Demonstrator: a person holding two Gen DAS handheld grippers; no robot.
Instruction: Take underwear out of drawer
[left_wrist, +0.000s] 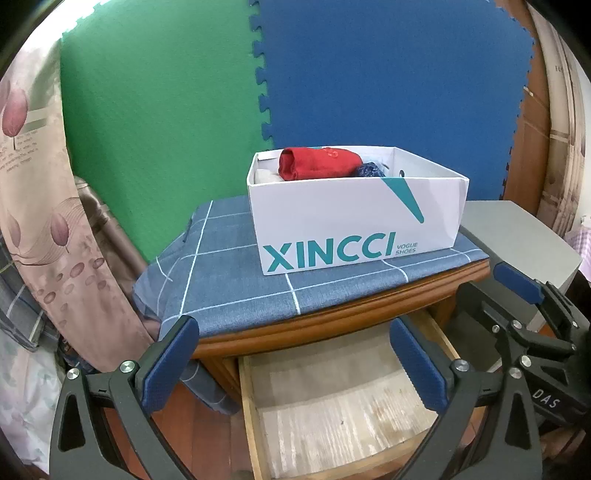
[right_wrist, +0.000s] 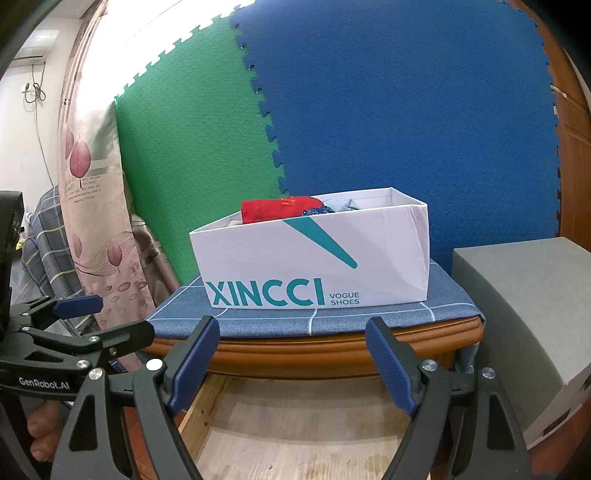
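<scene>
Left tongs (left_wrist: 295, 354) and right tongs (right_wrist: 291, 354) gape apart above the seemingly bare drawer (right_wrist: 295, 435).

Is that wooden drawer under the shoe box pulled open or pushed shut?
Open. The drawer sticks out beneath the cabinet top, its pale liner bare in the part visible. Folded clothes sit in the shoe box above.

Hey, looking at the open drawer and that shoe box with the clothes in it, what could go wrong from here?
1. The drawer stands pulled out, its visible bottom bare; closing it could bump either open gripper, left or right, held just over it.
2. The red garment rises above the shoe box rim and could catch and tumble out.
3. The checked cloth under the box could let it slide if nudged.
</scene>
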